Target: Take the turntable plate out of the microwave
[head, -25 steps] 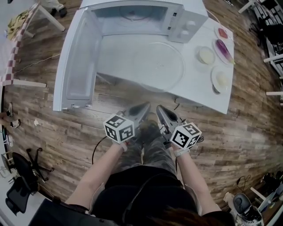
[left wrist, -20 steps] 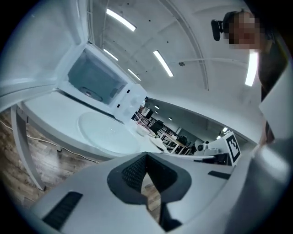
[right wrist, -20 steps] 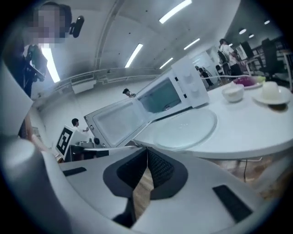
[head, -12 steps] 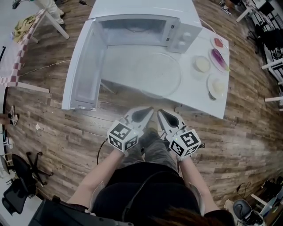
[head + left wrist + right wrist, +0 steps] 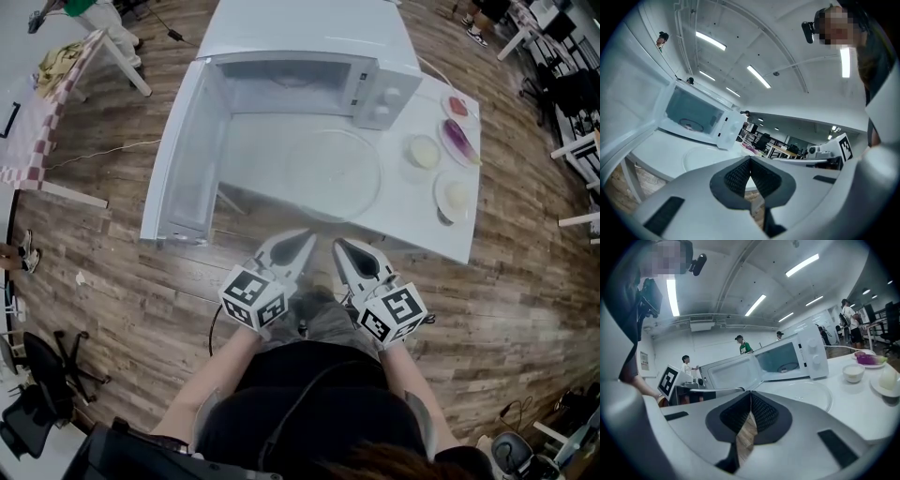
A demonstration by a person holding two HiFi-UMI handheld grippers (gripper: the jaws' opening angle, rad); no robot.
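1. My left gripper (image 5: 306, 237): fingers closed pad to pad, holding nothing, just off the table's (image 5: 422, 220) near edge.
2. My right gripper (image 5: 340, 246): fingers likewise closed and empty, beside the left.
3. Turntable plate (image 5: 333, 173): flat on the table near its near edge, in front of the open microwave (image 5: 309, 37) at the far edge.

Glass plate (image 5: 333, 174) is out, lying flat on the white counter (image 5: 427, 225), clear, round and see-through, right in front of the microwave (image 5: 309, 33). The microwave is white and boxy and sits at the back of the counter. Its door (image 5: 187, 159) is swung wide open to the left, and a ring (image 5: 689, 124) shows on the floor inside
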